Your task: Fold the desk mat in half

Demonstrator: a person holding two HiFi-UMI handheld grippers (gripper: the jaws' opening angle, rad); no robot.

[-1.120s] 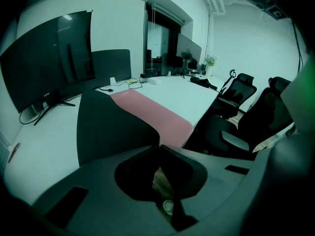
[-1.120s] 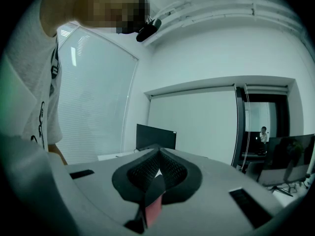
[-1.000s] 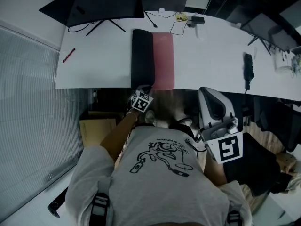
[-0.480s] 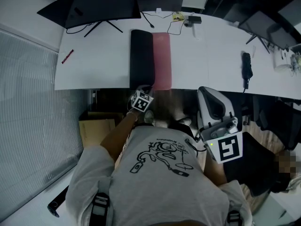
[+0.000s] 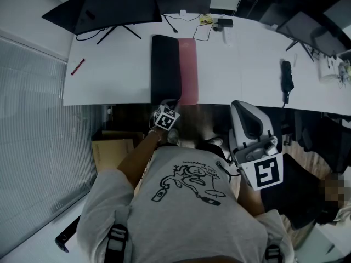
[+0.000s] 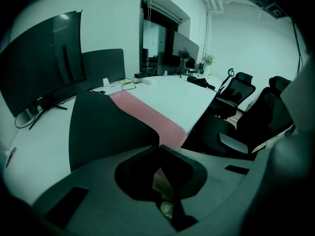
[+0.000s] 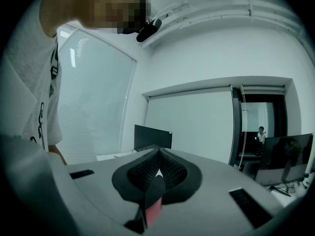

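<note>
Broadly, we see a long white desk (image 5: pixel 109 75) filling the upper head view, with two dark monitors (image 5: pixel 112 7) along its far edge. Below it is the person's grey T-shirt (image 5: pixel 186 218). It bears a black line drawing with a curved line of script above it, too small for us to read. The desk mat (image 5: pixel 164 64) lies across the desk from the near edge back towards the monitors. Its black face is uppermost on the left, and a pink strip (image 5: pixel 188 64) is exposed along the right side. A pale office chair (image 5: pixel 247 126) stands at the desk's near side, right of the mat. The left gripper (image 6: pixel 158 145) tilts down at the mat's near end, its jaws pressed together on the mat's thin edge, which rises between the tips. The right gripper (image 7: pixel 158 172) is held level beside the person's right side, well apart from the mat. Its jaws are together, and we cannot tell what the black and pink sliver below the tips is. Its marker cube (image 5: pixel 267 172) shows a blocky black-and-white square pattern. A red pen (image 5: pixel 78 66) lies near the desk's left end.
</note>
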